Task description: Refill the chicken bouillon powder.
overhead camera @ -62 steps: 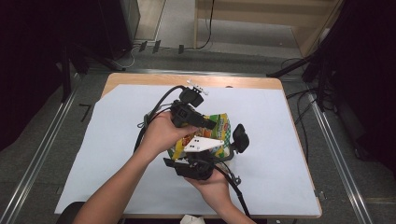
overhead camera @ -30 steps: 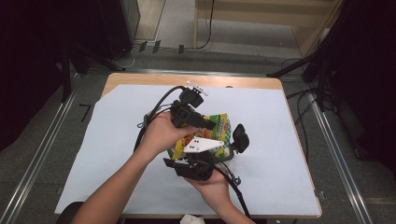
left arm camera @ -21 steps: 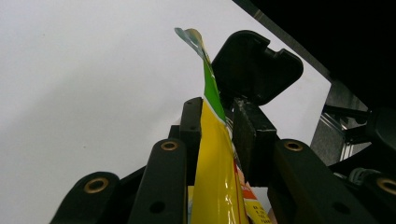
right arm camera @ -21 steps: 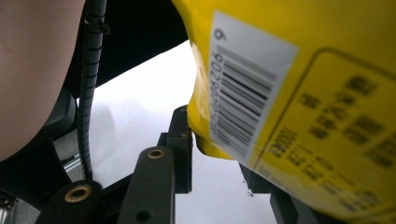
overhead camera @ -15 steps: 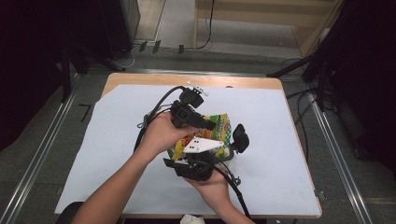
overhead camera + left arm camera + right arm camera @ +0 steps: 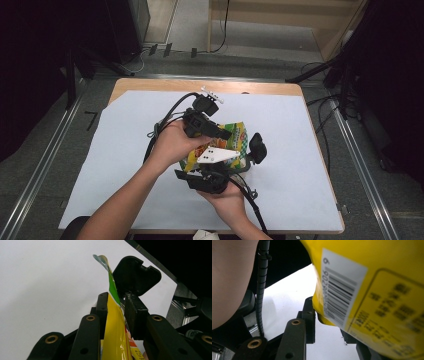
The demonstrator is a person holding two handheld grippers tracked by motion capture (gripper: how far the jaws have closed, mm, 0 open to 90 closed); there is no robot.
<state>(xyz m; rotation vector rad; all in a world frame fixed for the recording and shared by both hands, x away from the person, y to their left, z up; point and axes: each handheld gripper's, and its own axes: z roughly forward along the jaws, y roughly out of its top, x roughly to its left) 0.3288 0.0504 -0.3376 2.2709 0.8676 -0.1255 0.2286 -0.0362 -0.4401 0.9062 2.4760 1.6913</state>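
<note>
One table (image 6: 310, 90) with a wooden top carries one large white sheet (image 6: 300, 165), which covers nearly all of it. Two forearms come in from the near edge, and each hand holds one black gripper, so two grippers meet over the middle of the sheet.

One snack bag (image 6: 235, 137), yellow and green, is held up between them, above the sheet's centre. The left gripper (image 6: 220, 134) reaches it from the left side; in the left gripper view its two jaws are drawn close together, with the bag's thin sealed edge (image 6: 113, 315) pinched between them and the bag's corner sticking up past the jaw tips.

The right gripper (image 6: 252, 152) comes up from the near side, with one grey three-cornered plate (image 6: 216, 155) on top of it. In the right gripper view the bag's back (image 6: 372, 290), with one barcode label, lies over its jaws; they stand close at the bag's lower edge, but I cannot tell whether they actually clamp it. One ribbed cable (image 6: 262, 287) runs beside the hand there.
</note>
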